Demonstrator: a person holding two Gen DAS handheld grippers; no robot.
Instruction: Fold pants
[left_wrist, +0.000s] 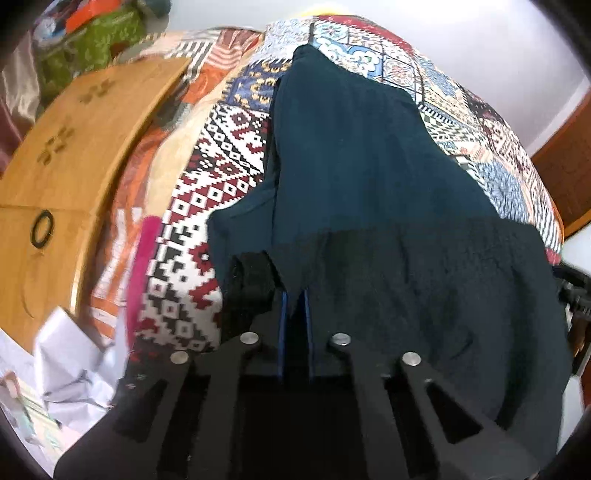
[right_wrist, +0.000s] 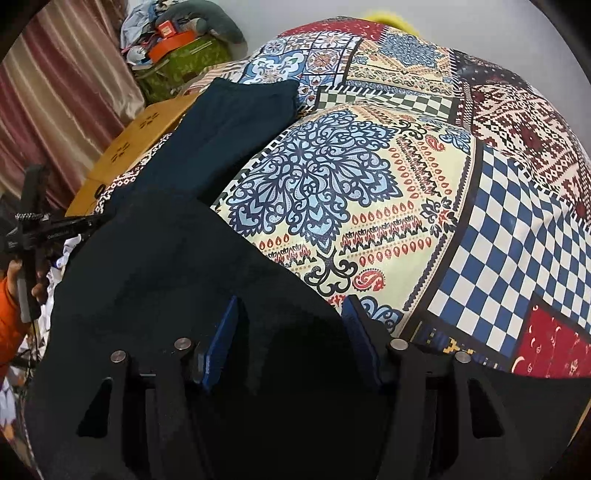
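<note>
Pants: dark teal pants lie lengthwise on the patchwork bedspread, running from the near edge away toward the far end; in the right wrist view the pants stretch up and left of the claw.
Left claw: the left claw is clenched on a fold of the pants' near end, blue pads nearly together with cloth pinched between them.
Right claw: the right claw is released, its blue pads standing wide apart, with dark fabric lying between and under them.
Writing: none legible; small print on the other handheld device at the left of the right wrist view is too blurred to read.
Surface: a bed covered by the bedspread in blue, red, cream and checkered patches.
Room: a wooden board with cut-out marks lies left of the bed; a green patterned box piled with clutter sits behind it; a striped curtain hangs at the left; the wall is pale.
</note>
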